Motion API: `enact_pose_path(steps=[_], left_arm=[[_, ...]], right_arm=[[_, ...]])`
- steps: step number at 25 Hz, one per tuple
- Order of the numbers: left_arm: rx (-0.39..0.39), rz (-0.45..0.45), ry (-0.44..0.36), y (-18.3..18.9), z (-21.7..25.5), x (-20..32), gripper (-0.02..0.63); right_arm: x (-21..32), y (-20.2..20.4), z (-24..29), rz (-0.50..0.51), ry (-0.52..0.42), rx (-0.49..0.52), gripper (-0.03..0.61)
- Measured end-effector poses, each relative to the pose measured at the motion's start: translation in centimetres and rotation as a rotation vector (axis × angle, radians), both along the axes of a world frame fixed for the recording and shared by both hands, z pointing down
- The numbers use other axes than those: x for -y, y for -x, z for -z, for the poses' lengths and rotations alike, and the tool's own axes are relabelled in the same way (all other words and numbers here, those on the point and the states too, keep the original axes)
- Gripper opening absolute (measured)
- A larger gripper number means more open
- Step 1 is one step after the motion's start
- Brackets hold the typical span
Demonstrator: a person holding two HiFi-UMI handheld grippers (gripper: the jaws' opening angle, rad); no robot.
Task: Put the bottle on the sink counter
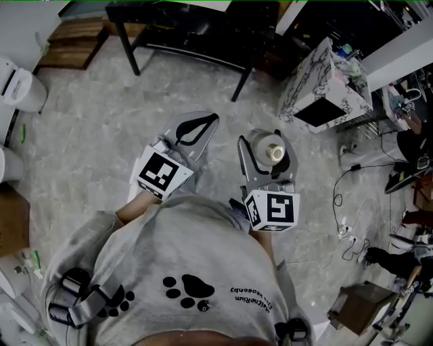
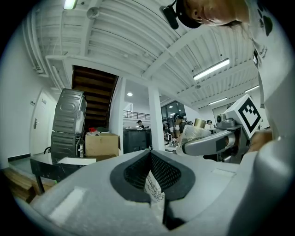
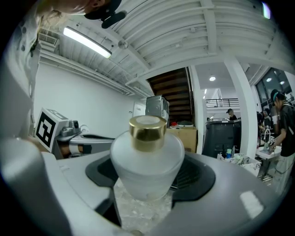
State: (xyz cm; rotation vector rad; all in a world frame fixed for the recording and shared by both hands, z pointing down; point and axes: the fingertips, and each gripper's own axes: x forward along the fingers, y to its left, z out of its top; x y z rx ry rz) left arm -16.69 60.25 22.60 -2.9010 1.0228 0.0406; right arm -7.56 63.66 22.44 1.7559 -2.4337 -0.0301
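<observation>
Two grippers are held out at chest height over a grey marbled floor. The left gripper has its jaws together, tips touching, with nothing clamped. The right gripper is clamped on the bottle, a frosted white one with a gold cap, which stands upright between the pads, above the floor and just right of the left gripper. The two grippers sit near each other without touching. Straight ahead the floor lies open up to a black table, whose legs come down on either side of that stretch. To the right of it a white marbled box juts in at an angle and narrows the way on that side. Further right, cables trail loosely over the floor. On the left edge stand white fixtures, with wooden steps behind them. At lower right a brown box sits on the floor.
</observation>
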Motion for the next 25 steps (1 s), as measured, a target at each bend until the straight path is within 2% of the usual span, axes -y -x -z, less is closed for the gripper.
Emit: enact_pose_path(steps=[5, 12, 19, 25], left_arm=[[-0.012, -0.014, 0.003, -1.5, -0.1, 4.5, 0.002], [-0.004, -0.033, 0.0, -3.2, 0.6, 12.7, 0.002], [-0.006, -0.046, -0.008, -3.6, 0.8, 21.5, 0.002], [-0.007, -0.088, 0.001, -4.6, 0.4, 27.2, 0.002]], right_arm=[[4.1, -1.5, -0.3, -0.021, 0.007, 0.0, 0.334], [12.6, -3.7, 0.0, -0.045, 0.017, 0.004, 0.334], [21.0, -4.3, -0.1, -0.073, 0.031, 0.013, 0.334], [26.2, -5.0, -0.5, -0.109, 0.04, 0.007, 0.334]])
